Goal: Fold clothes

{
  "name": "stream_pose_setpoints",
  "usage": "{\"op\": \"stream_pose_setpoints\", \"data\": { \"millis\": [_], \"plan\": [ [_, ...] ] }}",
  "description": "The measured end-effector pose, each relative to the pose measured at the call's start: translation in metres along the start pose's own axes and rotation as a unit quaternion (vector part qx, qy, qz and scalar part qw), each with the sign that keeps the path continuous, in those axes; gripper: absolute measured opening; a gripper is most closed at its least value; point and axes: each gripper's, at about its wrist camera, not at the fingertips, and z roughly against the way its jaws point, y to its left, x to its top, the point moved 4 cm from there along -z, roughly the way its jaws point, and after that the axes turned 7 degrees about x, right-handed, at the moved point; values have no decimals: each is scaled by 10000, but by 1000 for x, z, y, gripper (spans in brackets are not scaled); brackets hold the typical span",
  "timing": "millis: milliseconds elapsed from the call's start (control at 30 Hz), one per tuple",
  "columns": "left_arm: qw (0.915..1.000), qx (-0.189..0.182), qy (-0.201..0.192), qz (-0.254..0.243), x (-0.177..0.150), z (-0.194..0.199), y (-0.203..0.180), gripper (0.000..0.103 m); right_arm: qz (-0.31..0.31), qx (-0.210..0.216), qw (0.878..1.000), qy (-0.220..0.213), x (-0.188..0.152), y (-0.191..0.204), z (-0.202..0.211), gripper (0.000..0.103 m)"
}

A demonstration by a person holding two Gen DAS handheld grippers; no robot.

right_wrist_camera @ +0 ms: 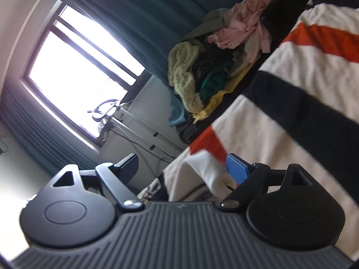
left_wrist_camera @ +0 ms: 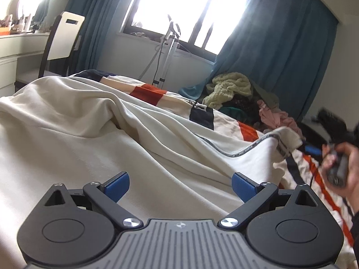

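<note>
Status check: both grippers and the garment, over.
Left gripper open over cream garment. Right gripper open, garment edge between its fingers. Garment rumpled, unfolded. Clothes pile beyond, not obstructing.

Your left gripper (left_wrist_camera: 180, 186) hangs over the garment (left_wrist_camera: 89, 134), which lies across the striped blanket (left_wrist_camera: 148, 92) on the bed. At the bed's far right corner sits a clothes pile (left_wrist_camera: 242, 94), backed by the curtain (left_wrist_camera: 280, 51). Behind the bed's far edge stands a garment steamer (left_wrist_camera: 170, 44) under the window (left_wrist_camera: 179, 6). A chair (left_wrist_camera: 62, 40) stands off the far left corner, beside the desk (left_wrist_camera: 20, 51).
</note>
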Motion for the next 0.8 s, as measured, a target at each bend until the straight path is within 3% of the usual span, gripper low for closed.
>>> {"op": "stream_pose_setpoints", "data": {
  "millis": [67, 133, 333, 433, 600, 767, 800],
  "plan": [
    [9999, 16, -34, 103, 3, 8, 3, 99, 55, -267, 9995, 144, -9, -10, 14, 66],
    [9998, 16, -106, 195, 6, 18, 6, 99, 111, -533, 9981, 288, -17, -19, 27, 40],
    [9991, -8, -154, 389, 10, 35, 11, 99, 90, -1087, 9900, 891, -48, -52, 41, 39],
    [9991, -21, -128, 411, 9, 35, 11, 99, -364, -797, 9910, 1007, -59, -62, 28, 39],
    [9991, 4, 0, 415, 4, 26, 10, 99, -872, -612, 9905, 875, -74, -78, -9, 39],
    [9987, 4, 186, 473, -5, 11, 11, 99, -1384, -390, 9888, 394, -67, -94, -39, 36],
    [9986, -2, 202, 485, -6, 8, 11, 99, -1456, -376, 9882, 303, -66, -95, -43, 24]
  ]
}}
